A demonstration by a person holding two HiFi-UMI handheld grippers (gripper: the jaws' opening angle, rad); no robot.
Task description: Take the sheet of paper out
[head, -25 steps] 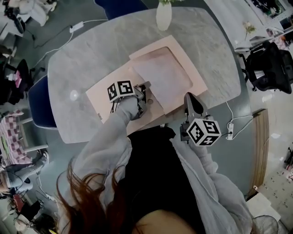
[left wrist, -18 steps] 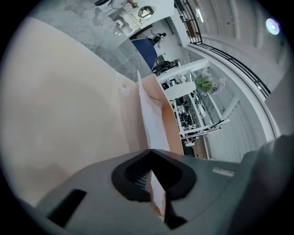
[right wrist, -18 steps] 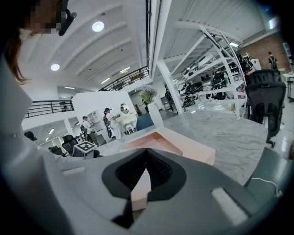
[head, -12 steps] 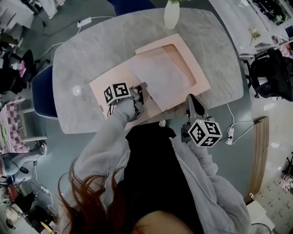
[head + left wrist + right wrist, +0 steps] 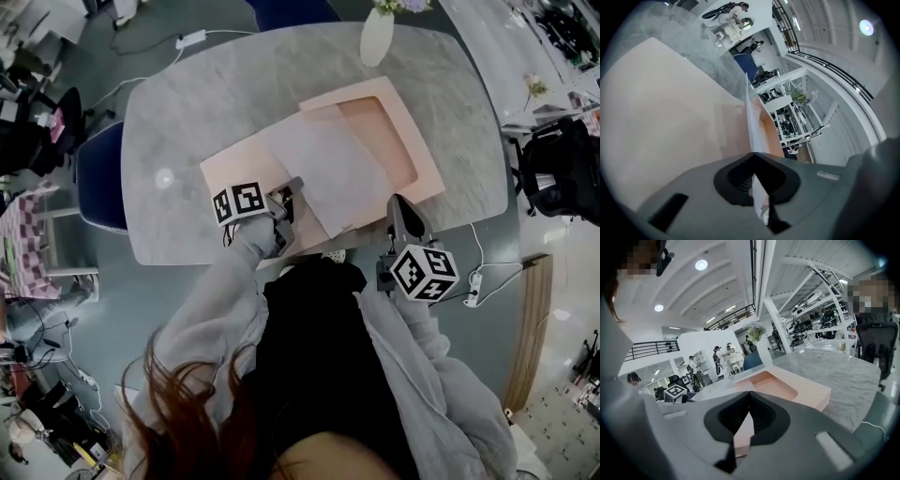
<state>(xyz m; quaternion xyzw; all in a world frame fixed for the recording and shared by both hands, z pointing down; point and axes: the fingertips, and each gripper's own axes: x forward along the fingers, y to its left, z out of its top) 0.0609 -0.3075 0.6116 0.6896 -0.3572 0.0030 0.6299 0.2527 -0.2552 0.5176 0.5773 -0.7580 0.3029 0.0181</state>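
Note:
A pale grey sheet of paper (image 5: 323, 173) lies half out of a flat pink box (image 5: 427, 173), sliding over the box's open lid (image 5: 230, 173) on the left. My left gripper (image 5: 292, 187) is shut on the sheet's near left corner. In the left gripper view the sheet (image 5: 752, 122) runs edge-on out from between the jaws (image 5: 753, 157). My right gripper (image 5: 401, 204) sits at the box's near rim, shut on it. The right gripper view shows the pink rim (image 5: 740, 432) pinched in the jaws (image 5: 749, 394) and the bare recess (image 5: 773, 380) beyond.
The box rests on a grey marble table (image 5: 187, 103). A white vase (image 5: 377, 36) with flowers stands at the far edge behind the box. A blue chair (image 5: 101, 178) is at the table's left end. A power strip (image 5: 472, 281) lies on the floor at right.
My left gripper has drawn the sheet leftward over the lid, uncovering more of the box's pink recess. The right gripper has stayed on the box's near rim.

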